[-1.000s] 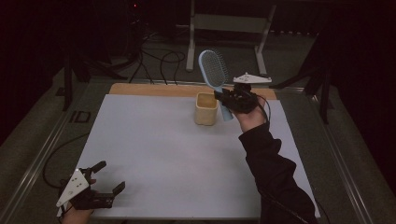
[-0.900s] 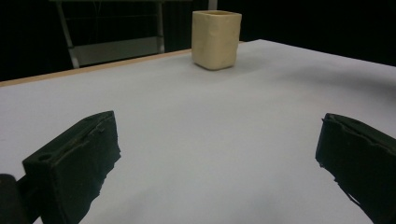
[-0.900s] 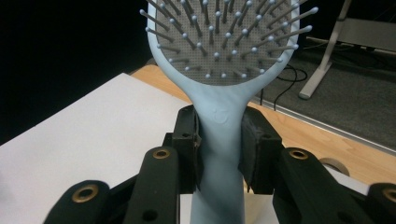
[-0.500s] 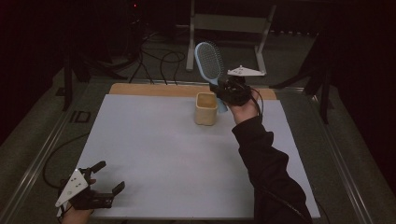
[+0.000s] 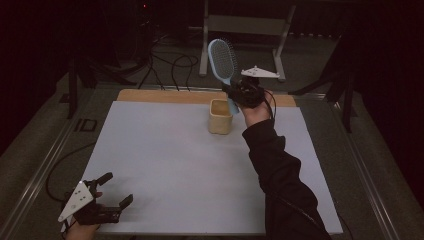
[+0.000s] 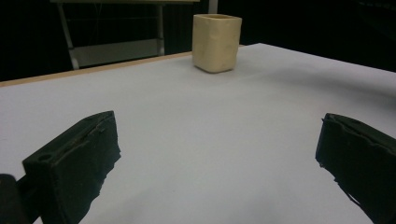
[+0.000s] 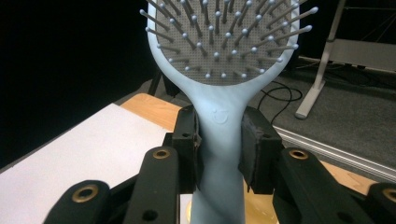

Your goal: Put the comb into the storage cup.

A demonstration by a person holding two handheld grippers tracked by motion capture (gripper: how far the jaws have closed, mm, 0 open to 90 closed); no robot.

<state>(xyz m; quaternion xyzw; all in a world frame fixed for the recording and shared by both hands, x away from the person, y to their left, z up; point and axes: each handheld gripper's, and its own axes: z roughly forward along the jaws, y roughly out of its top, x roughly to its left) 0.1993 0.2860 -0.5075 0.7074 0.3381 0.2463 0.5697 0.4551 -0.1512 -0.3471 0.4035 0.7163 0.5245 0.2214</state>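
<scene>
The right tool [image 5: 239,92] is clamping the neck of a pale blue hairbrush [image 5: 222,61], its two pads pressing on either side of the handle just below the bristled head, as the right gripper view makes plain [image 7: 219,140]. The brush is standing upright, head uppermost and handle end pointing down, beside and slightly above the far rim of the cream cup [image 5: 220,116], apparently so that the handle can be lowered into the cup's mouth. The cup is resting near the far edge of the white worktop [image 5: 165,165]. The left tool [image 5: 107,195] is lying at the near left corner, jaws apart and empty, well clear of the work.
</scene>
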